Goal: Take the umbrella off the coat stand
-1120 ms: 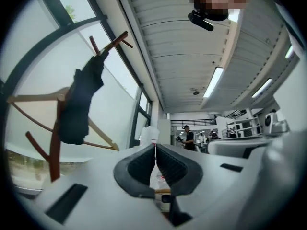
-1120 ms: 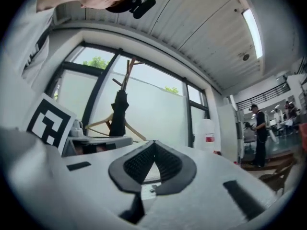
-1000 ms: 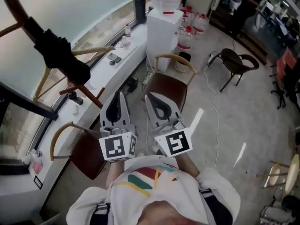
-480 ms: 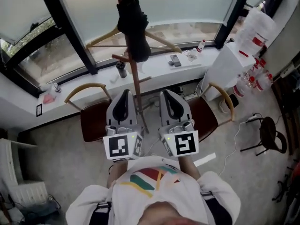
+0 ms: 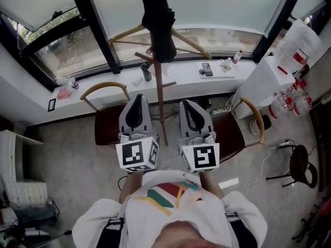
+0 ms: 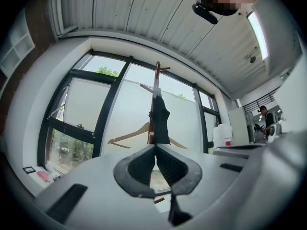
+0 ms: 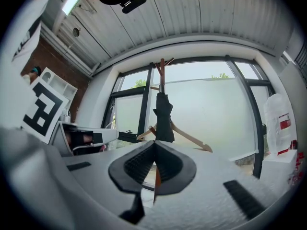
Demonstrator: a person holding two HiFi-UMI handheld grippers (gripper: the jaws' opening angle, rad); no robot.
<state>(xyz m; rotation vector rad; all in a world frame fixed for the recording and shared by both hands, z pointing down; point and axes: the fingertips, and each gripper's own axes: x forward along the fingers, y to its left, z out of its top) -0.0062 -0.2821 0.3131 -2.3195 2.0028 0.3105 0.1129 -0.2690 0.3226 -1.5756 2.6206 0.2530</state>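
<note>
A folded black umbrella [image 5: 159,27] hangs high on the wooden coat stand [image 5: 161,99] in front of the big window. My left gripper [image 5: 139,98] and right gripper [image 5: 189,104] are side by side close to my chest, well short of the stand, one on each side of its pole. Both point at the stand. In the left gripper view the umbrella [image 6: 159,121] hangs straight beyond the left gripper [image 6: 155,146], whose jaws are shut and empty. In the right gripper view the umbrella [image 7: 164,119] also hangs beyond the right gripper [image 7: 154,143], shut on nothing.
Two brown-seated chairs [image 5: 106,128] [image 5: 235,133] with curved wooden backs flank the stand's base. Behind it the white window sill [image 5: 103,87] carries a phone [image 5: 206,68] and a dark cup [image 5: 147,72]. A white cabinet [image 5: 266,81] with water jugs [image 5: 301,37] stands at right.
The view has swung round, so the stand and umbrella went from the upper left to the top centre. Both grippers turned with it to face the stand, still shut and empty.
</note>
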